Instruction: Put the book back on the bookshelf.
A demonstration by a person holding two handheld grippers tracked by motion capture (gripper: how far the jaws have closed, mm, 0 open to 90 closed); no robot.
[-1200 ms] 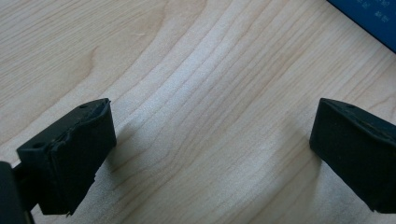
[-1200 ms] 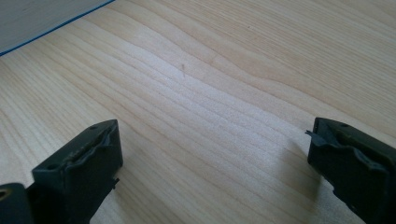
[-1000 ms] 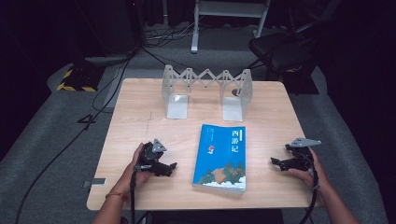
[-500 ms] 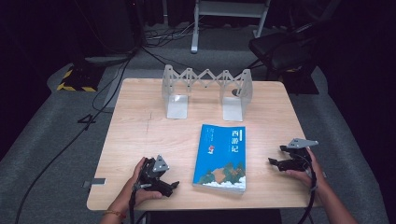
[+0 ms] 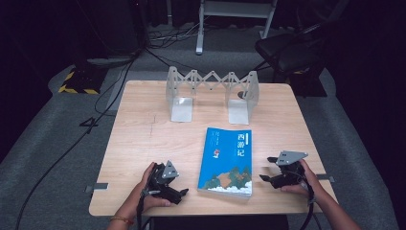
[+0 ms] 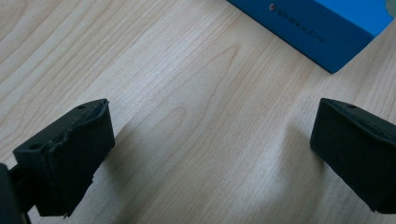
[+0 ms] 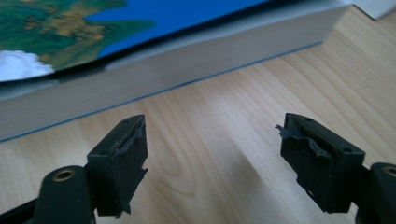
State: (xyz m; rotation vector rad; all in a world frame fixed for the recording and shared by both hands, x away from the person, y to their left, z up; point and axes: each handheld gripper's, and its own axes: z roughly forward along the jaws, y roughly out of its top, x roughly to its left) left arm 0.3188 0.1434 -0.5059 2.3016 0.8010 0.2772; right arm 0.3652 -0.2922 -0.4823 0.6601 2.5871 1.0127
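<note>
Left gripper (image 5: 184, 192), jaws wide and empty, sits beside the blue book (image 5: 226, 161) lying flat near the table (image 5: 143, 124) front; right gripper (image 5: 266, 168), jaws closing but empty, may shove the book instead of gripping it.

The left gripper (image 5: 183, 193) and the right gripper (image 5: 265, 168) are both black, each topped by a grey three-cornered plate with small holes and trailing a black cable along the bare forearm. Their jaw pads are blocky, matte and frayed at the edges. A thin orange-and-gold bracelet (image 5: 121, 220) circles the left wrist.
</note>
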